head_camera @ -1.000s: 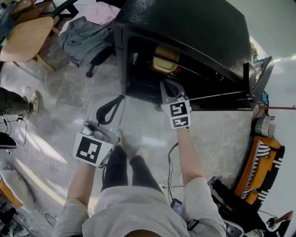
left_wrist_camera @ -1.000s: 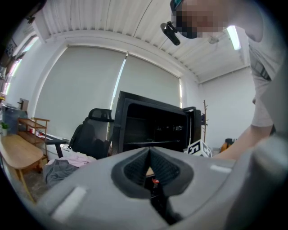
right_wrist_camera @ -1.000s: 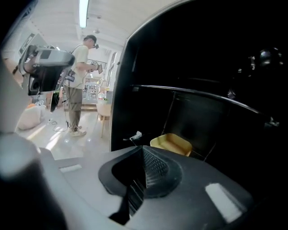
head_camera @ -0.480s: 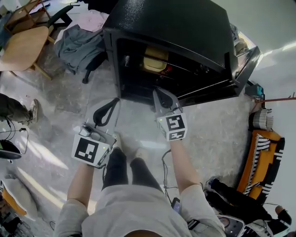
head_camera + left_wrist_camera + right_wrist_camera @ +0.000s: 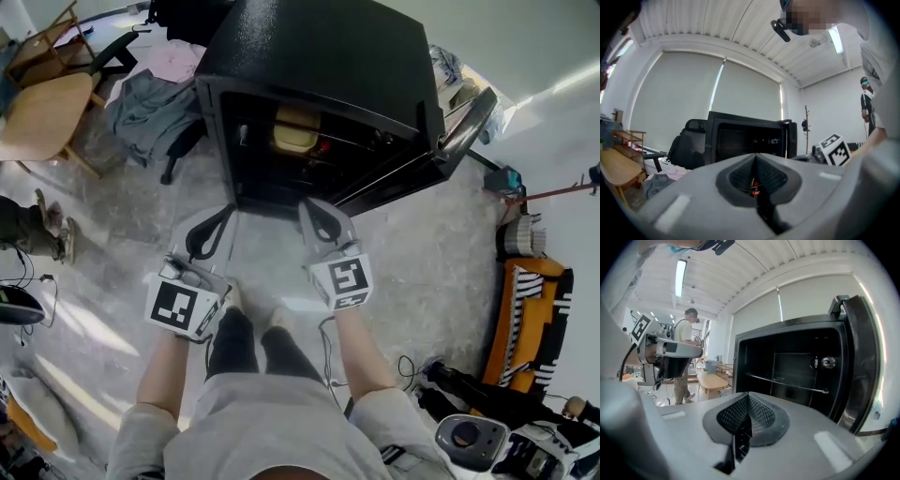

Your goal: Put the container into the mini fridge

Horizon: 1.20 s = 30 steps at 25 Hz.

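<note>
The black mini fridge [image 5: 328,84] stands on the floor with its door [image 5: 461,127] swung open to the right. A pale yellow container [image 5: 294,129] sits on the wire shelf inside. My right gripper [image 5: 317,217] hangs just in front of the opening, jaws shut and empty. My left gripper [image 5: 210,232] is further left and lower, also shut on nothing. In the left gripper view the shut jaws [image 5: 756,161] point at the fridge [image 5: 745,140]. The right gripper view looks past shut jaws [image 5: 747,401] at the fridge's dark interior [image 5: 797,371] and its shelf bar.
A wooden chair [image 5: 42,103] and a heap of grey and pink clothes [image 5: 150,98] lie left of the fridge. An orange and black striped bag [image 5: 534,309] sits at the right. Cables run over the floor near my legs. Another person [image 5: 686,357] stands beyond.
My right gripper has drawn back out of the fridge opening toward my body, empty. The left gripper has hardly moved. The container stays on the shelf.
</note>
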Available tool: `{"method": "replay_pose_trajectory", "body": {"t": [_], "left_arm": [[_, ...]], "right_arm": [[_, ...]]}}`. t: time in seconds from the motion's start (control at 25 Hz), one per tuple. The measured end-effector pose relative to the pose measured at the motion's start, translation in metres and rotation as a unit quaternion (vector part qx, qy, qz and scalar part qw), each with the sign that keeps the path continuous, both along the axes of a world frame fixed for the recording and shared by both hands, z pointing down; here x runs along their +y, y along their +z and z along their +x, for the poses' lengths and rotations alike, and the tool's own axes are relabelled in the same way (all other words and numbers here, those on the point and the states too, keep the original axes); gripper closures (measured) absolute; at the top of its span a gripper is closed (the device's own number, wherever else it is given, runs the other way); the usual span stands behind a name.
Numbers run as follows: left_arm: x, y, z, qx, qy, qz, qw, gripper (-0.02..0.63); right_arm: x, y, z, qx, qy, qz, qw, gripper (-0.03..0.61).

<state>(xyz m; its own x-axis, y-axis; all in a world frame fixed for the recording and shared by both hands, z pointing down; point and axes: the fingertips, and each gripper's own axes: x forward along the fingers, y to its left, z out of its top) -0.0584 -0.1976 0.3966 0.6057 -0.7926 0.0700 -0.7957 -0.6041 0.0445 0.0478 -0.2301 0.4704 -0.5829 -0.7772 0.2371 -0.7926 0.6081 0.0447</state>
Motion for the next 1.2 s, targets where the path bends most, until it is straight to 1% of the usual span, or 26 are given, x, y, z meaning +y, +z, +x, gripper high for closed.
{"method": "replay_pose_trajectory", "body": {"t": [0.24, 0.48, 0.64, 0.88, 1.2], "left_arm": [[0.019, -0.018, 0.011, -0.001, 0.006, 0.007, 1.0000, 0.612], [0.040, -0.038, 0.022, -0.001, 0.009, 0.016, 0.9998, 0.612], [0.053, -0.052, 0.026, -0.002, 0.007, 0.027, 0.9996, 0.612], [0.072, -0.076, 0.033, -0.002, -0.004, 0.041, 0.9991, 0.612], [0.099, -0.099, 0.049, -0.002, -0.015, 0.059, 0.9981, 0.612]], "right_arm": [[0.031, -0.033, 0.006, -0.023, 0.006, 0.014, 1.000, 0.580], [0.057, -0.065, 0.015, -0.025, -0.002, 0.038, 0.999, 0.580], [0.072, -0.089, 0.019, -0.047, -0.006, 0.055, 0.997, 0.580], [0.096, -0.114, 0.029, -0.054, -0.013, 0.061, 0.997, 0.580], [0.123, -0.136, 0.040, -0.047, -0.023, 0.078, 0.996, 0.580]]}}
